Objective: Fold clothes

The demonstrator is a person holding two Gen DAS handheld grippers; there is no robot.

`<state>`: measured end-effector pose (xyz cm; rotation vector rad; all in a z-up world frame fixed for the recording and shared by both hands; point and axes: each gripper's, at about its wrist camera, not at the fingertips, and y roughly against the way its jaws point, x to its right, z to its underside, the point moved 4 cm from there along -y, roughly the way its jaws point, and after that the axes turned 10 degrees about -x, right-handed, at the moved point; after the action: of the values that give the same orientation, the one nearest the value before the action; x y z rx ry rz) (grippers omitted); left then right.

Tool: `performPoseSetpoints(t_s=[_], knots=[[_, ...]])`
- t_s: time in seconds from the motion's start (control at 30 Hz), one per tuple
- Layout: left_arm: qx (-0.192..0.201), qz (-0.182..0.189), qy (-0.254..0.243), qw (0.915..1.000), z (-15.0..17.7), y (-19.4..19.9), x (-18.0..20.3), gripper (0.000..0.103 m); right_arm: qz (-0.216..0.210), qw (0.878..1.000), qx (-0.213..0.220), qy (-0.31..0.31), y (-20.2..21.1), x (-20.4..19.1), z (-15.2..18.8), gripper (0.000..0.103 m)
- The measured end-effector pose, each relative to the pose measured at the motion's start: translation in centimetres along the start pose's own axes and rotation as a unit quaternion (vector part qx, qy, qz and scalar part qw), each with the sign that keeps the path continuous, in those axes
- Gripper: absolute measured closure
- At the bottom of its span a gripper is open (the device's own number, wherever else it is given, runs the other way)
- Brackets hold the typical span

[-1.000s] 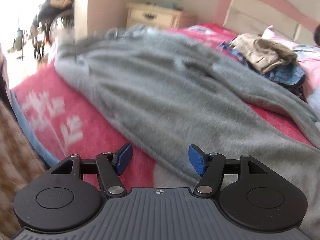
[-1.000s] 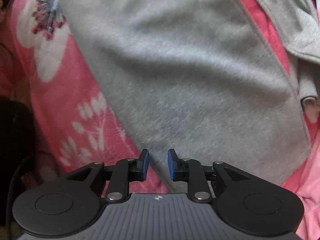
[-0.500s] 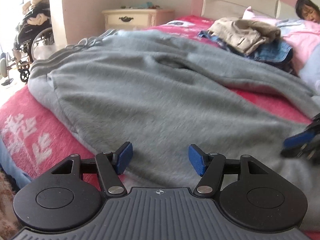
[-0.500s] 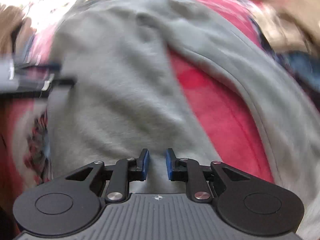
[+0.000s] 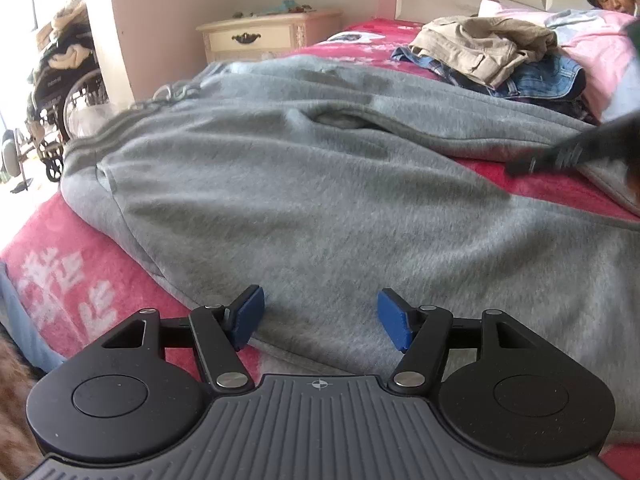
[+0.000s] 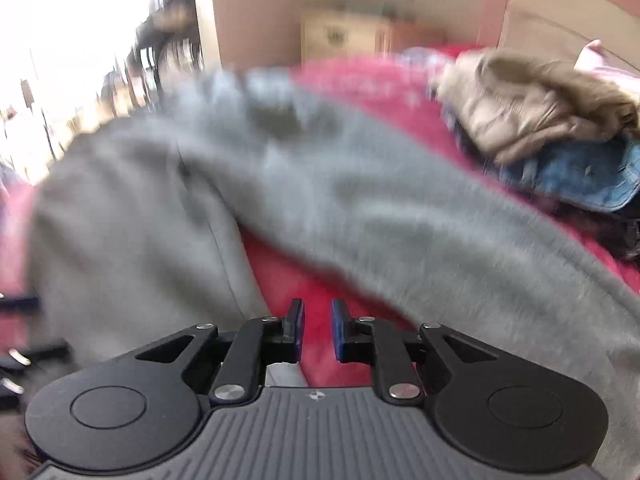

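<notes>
Showing wheelchair (image 5: 60, 100) only left view; left gripper (image 5: 320, 320) fingers apart, empty; right gripper (image 6: 317, 330) opening.

We've got a big heather-grey garment (image 5: 320, 184) here, with darker grey stripes along its far edge, spread over a red-pink blanket (image 5: 60, 276) that has a white flower print. Beyond the grey garment there's a pile with a khaki-tan piece (image 5: 480, 46) on top of washed blue denim (image 5: 548, 76), next to a pale pink pillow (image 5: 600, 48). Cream nightstand (image 5: 264, 36) behind it with a dark handle. Both grippers are black with blue pads (image 5: 250, 316).
</notes>
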<state>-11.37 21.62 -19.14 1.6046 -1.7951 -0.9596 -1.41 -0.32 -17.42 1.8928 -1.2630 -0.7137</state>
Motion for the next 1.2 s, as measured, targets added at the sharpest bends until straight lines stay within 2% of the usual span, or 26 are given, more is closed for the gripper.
performPoseSetpoints(t_s=[0.1,0.17,0.33,0.4,0.43,0.5,0.67,0.83,0.93,1.07,1.2], knots=[[0.022,0.012,-0.012,0.9996,-0.3,1.5,0.7,0.040,0.049,0.998,0.011,0.044,2.5,0.1,1.1,0.086],[0.039,0.033,-0.022,0.9984,-0.5,2.4,1.7,0.039,0.090,0.993,0.011,0.081,3.3,0.3,2.4,0.086],[0.054,0.042,-0.073,0.9950,-2.9,1.8,5.6,0.039,0.180,0.968,0.004,0.177,2.2,0.9,4.7,0.086],[0.059,0.042,-0.091,0.9932,-4.5,0.8,7.3,0.039,0.195,0.960,0.000,0.201,1.4,1.3,5.2,0.085],[0.061,0.046,-0.097,0.9924,-5.5,0.3,8.1,0.039,0.199,0.958,-0.006,0.208,0.9,1.6,5.3,0.085],[0.055,0.078,-0.092,0.9912,-7.2,-0.8,9.3,0.039,0.206,0.953,-0.015,0.221,-0.2,2.1,5.3,0.085],[-0.003,0.151,-0.039,0.9877,-10.4,-4.3,10.7,0.039,0.203,0.957,-0.015,0.205,-0.6,2.5,5.5,0.087],[-0.063,0.221,0.049,0.9720,-11.9,-6.9,10.3,0.039,0.199,0.962,-0.007,0.189,-0.3,2.8,5.9,0.087],[-0.086,0.234,0.074,0.9655,-12.4,-8.0,10.2,0.039,0.194,0.964,-0.003,0.182,-0.2,3.2,6.2,0.087],[-0.080,0.222,0.075,0.9690,-12.8,-8.7,10.6,0.039,0.195,0.964,0.002,0.180,0.1,3.4,6.4,0.089],[-0.077,0.216,0.062,0.9714,-12.7,-9.0,10.9,0.040,0.192,0.965,0.007,0.178,0.5,3.5,6.5,0.097]])
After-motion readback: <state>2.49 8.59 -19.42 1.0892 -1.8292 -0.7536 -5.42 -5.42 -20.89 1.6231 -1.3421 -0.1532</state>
